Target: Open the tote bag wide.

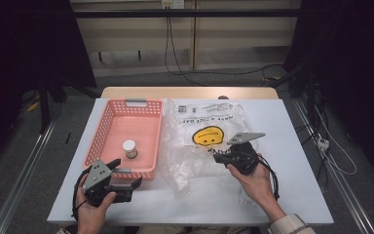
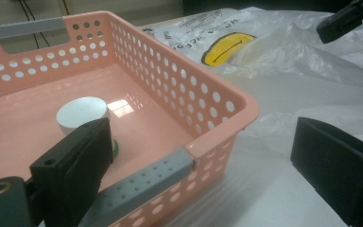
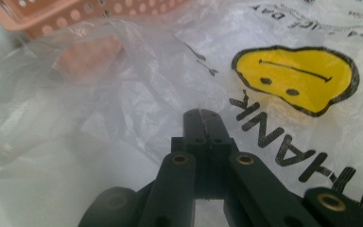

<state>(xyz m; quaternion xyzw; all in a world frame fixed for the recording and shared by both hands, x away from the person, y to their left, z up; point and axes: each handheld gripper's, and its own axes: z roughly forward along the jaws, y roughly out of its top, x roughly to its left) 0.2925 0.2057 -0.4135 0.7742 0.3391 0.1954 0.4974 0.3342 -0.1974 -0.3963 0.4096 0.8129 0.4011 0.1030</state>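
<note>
A: Where is the plastic bag (image 1: 202,136)?

B: It lies flat and crumpled on the white surface (image 1: 297,195), just to the right of the pink basket (image 1: 108,127). Its left edge reaches the basket's side. A yellow smiley face (image 1: 208,135) and black lettering are printed on it.

A: And the right gripper (image 1: 220,158)?

B: The person's right hand (image 1: 253,181) holds it over the bag, just below the smiley face. In the right gripper view its fingers (image 3: 192,124) are pressed together, tips down at the clear film. Whether any plastic is pinched between them cannot be told; the film looks to lie under the tips.

A: The left gripper (image 1: 125,176)?

B: It sits at the basket's near right corner, held by the left hand (image 1: 91,209). In the left gripper view its fingers (image 2: 80,156) stand wide apart, one inside the basket's line and one over the surface, with the grey handle (image 2: 142,184) on the basket's rim between them. They hold nothing.

A: Anything in the basket?

B: A small jar with a white lid (image 1: 129,148) stands upright on the basket floor, near its right side. In the left gripper view it shows just behind the left finger, not touched.
</note>
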